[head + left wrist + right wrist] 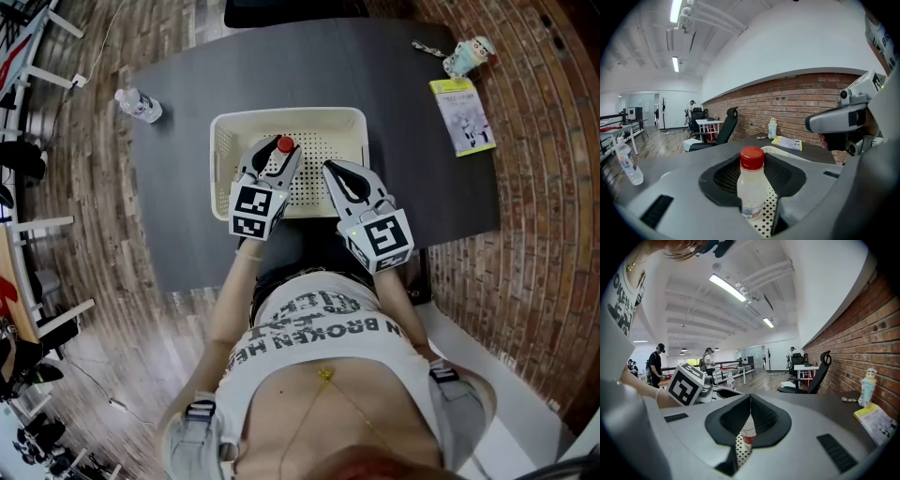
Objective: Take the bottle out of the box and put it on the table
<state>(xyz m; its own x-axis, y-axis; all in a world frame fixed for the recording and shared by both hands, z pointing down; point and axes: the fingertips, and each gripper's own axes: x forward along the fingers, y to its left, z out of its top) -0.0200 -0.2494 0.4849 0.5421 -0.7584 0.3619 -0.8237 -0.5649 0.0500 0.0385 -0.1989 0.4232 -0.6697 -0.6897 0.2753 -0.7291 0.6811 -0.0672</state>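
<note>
Nearest, the right gripper (pixel 330 169) is clenched on nothing, over the near part of the white perforated box (pixel 281 114). Beside it, the left gripper (pixel 278 161) is released, its jaws wide on either side of the red-capped bottle (pixel 285 144), which stands upright inside the box. Farther left on the dark surface (pixel 187 103) stands a clear bottle (pixel 139 104).

The left gripper (pixel 753 164) has its fingers (pixel 715 180) apart on either side of the upright red-capped bottle (pixel 751 190), which stands in the perforated white box (pixel 768 212). A second bottle (pixel 628 161) stands far left.
</note>
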